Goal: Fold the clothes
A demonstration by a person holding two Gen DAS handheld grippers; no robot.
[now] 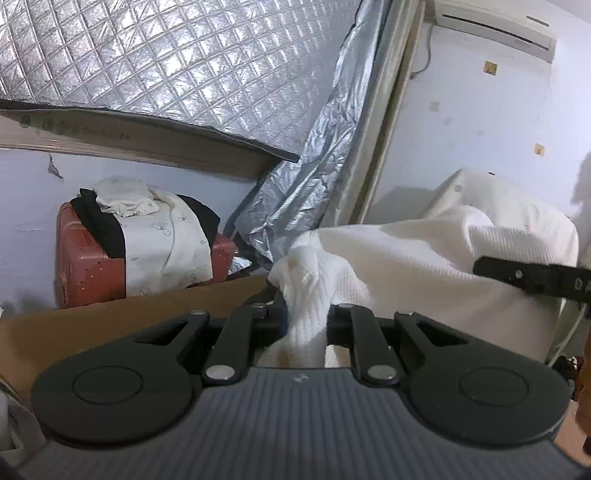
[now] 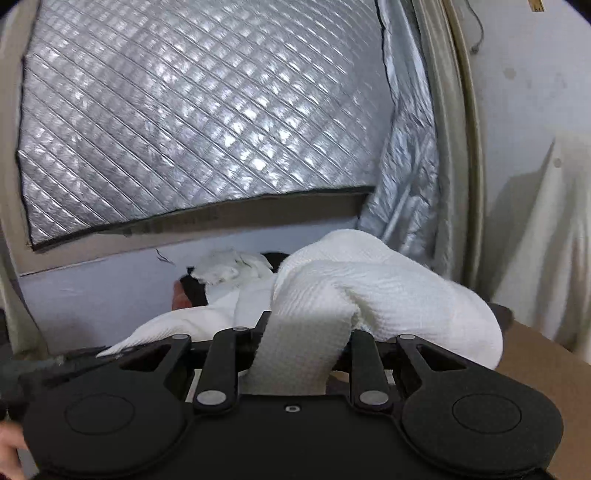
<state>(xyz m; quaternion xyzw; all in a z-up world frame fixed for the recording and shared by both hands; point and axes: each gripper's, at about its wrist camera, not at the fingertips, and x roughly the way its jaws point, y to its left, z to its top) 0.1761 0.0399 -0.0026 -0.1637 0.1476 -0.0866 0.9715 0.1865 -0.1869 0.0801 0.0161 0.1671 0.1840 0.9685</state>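
A white waffle-knit garment [image 1: 424, 258] hangs lifted between both grippers above a brown cardboard surface [image 1: 74, 332]. My left gripper [image 1: 306, 314] is shut on a bunched corner of it, the cloth squeezed between the jaws. In the right wrist view my right gripper [image 2: 303, 339] is shut on a flat band of the same white garment [image 2: 369, 280], which billows up and to the right of the fingers. A black finger of the right gripper [image 1: 532, 277] shows at the right edge of the left wrist view, pressed into the cloth.
A red suitcase [image 1: 88, 266] stands at the back left, draped with black and white clothes [image 1: 155, 229]. Quilted silver foil [image 2: 203, 110] covers the window behind. A white cloth [image 2: 546, 240] hangs at the right. An air conditioner [image 1: 495, 26] sits high on the wall.
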